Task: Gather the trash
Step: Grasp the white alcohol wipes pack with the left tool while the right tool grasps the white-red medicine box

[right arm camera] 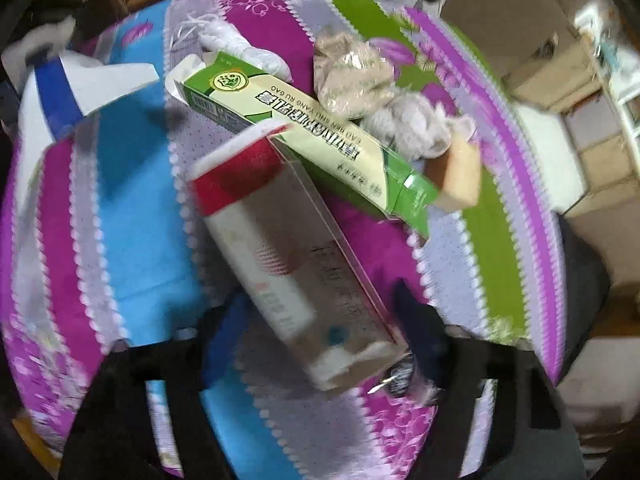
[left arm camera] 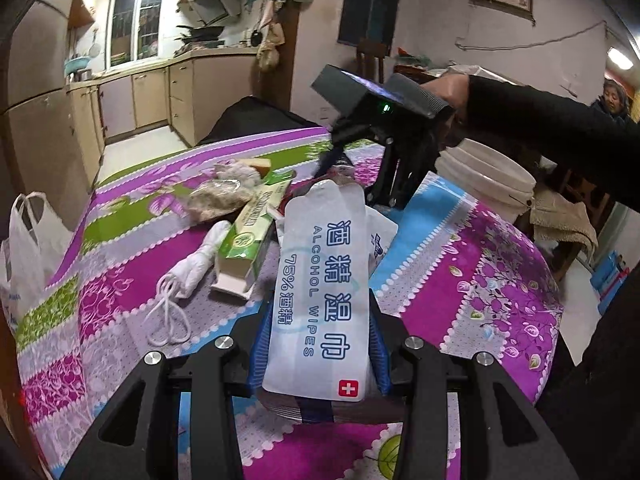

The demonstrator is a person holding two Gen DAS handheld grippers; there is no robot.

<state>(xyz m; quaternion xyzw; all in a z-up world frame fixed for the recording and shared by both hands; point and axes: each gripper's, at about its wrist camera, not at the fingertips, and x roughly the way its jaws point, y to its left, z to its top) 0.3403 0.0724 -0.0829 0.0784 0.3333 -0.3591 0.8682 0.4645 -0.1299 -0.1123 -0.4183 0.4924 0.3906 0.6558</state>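
Though creased, wipes pack (left arm camera: pixel 320 292) "ALCOHOL WIPES"

Black left gripper (left arm camera: pixel 318 364) has blue pads, silver screws; right gripper (left arm camera: pixel 352 172) seemingly grey-topped, green light; black sleeve (left arm camera: pixel 552 132).

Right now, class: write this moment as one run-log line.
left claw: shut on alcohol wipes pack | right claw: red-and-white box between fingers, grip unclear | bucket: waiting
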